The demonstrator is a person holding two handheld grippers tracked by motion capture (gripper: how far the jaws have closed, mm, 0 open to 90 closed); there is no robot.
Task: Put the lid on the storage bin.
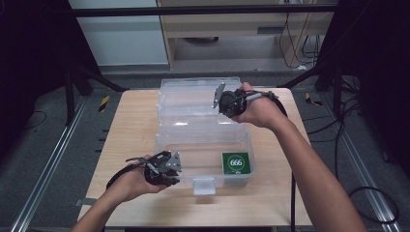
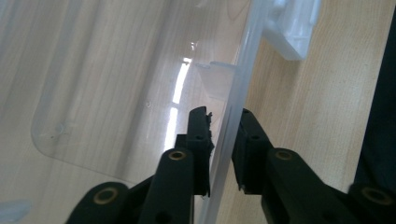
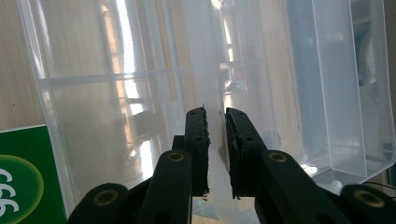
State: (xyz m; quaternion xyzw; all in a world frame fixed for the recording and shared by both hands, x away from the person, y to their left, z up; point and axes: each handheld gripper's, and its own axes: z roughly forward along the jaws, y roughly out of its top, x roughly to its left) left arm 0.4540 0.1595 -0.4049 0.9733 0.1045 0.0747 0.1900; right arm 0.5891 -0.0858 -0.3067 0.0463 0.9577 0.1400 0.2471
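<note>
Gripping the clear plastic storage box (image 1: 205, 145) at centre frame, we have the left gripper (image 1: 169, 166) pinched on its near wall, lower left, likely to steady it, and the right gripper (image 1: 223, 100) clamped on the open hinged lid (image 1: 193, 99), upper centre, seemingly to swing it. Our high view shows the green square packet (image 1: 236, 162) inside at lower right and the front latch (image 1: 203, 185), while each gripper view shows thin plastic between nearly closed pads (image 2: 201, 140).

Bare tabletop (image 1: 130, 125) left of the clear box (image 1: 205, 145); raised lid (image 1: 193, 96) behind.
</note>
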